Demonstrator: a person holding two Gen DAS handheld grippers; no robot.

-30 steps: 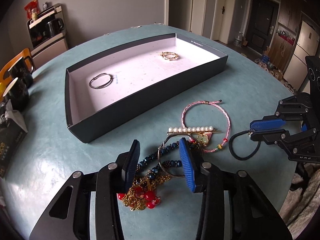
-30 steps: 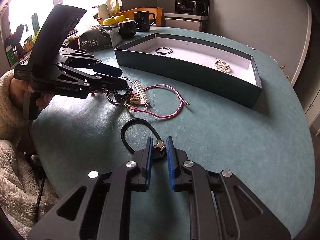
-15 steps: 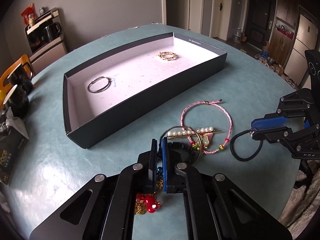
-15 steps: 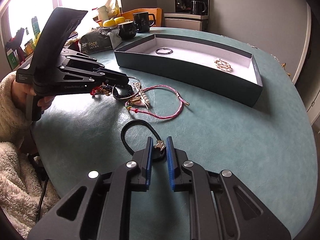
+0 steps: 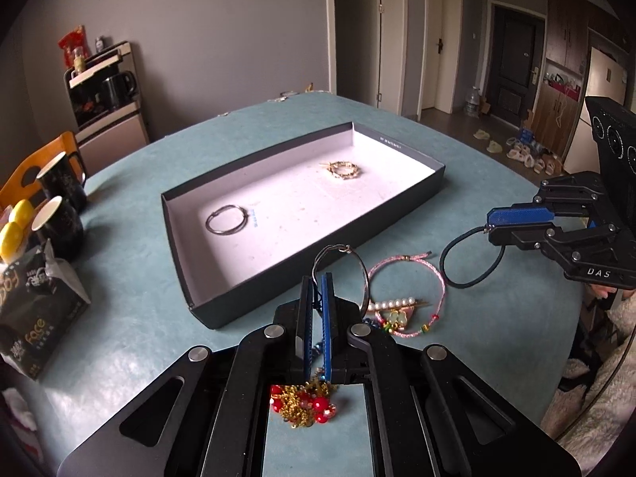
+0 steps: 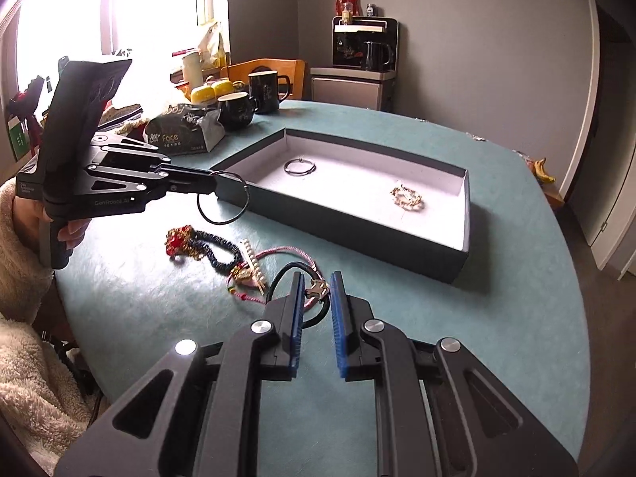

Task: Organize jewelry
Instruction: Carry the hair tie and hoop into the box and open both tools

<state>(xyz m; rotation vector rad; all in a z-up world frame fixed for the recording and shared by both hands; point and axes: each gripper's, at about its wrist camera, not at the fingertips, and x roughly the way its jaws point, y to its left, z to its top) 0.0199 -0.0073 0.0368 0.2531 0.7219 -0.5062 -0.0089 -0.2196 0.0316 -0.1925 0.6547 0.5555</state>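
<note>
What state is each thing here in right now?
Left gripper: shut on thin silver wire bangle, lifted.
Right gripper: shut on black elastic hair tie.
Dark shallow box: open, holding a grey ring and a gold bracelet.
Pink cord bracelet: lying on table.

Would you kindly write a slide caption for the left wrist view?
Left tool lifts a thin metal bangle near the open tray as the right tool grips a black hair tie.

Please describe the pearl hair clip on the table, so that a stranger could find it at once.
Start at the dark box on the teal table. In front of its long wall lies a cluster of jewelry. The pearl hair clip, crossing a pink cord bracelet, is the only straight piece, a row of white pearls.
</note>
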